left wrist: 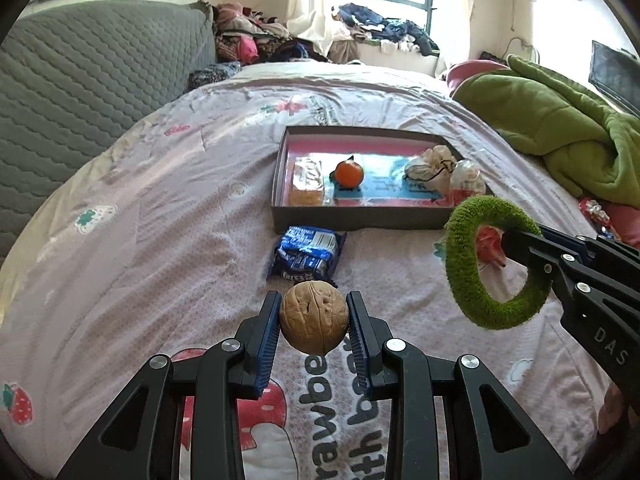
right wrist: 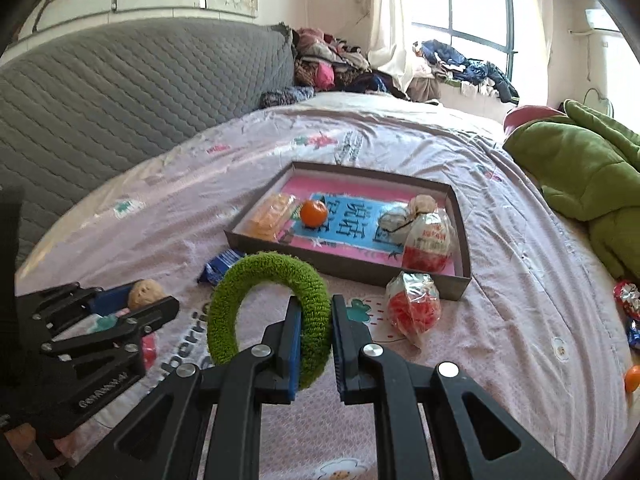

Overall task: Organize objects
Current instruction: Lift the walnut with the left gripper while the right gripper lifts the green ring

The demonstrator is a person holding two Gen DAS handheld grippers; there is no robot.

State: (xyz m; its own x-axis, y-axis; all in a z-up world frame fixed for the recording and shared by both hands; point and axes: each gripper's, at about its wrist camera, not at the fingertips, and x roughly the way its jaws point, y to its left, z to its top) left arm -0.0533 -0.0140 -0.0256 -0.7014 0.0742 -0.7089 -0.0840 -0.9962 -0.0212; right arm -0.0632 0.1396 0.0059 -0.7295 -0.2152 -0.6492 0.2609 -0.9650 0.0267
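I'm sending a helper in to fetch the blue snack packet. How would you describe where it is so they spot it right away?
On the pink strawberry-print bedsheet sits a shallow dark box holding an orange and snacks. The blue snack packet lies on the sheet just outside the box's near wall, at its left corner. It is the only blue-and-white crinkly wrapper there; the bag off the other corner is clear with red contents.

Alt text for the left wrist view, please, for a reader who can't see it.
The left gripper holds a walnut above a pink printed bedsheet. Ahead lie a blue snack packet and a shallow box containing an orange and wrapped items. At right, the right gripper carries a fuzzy green ring.
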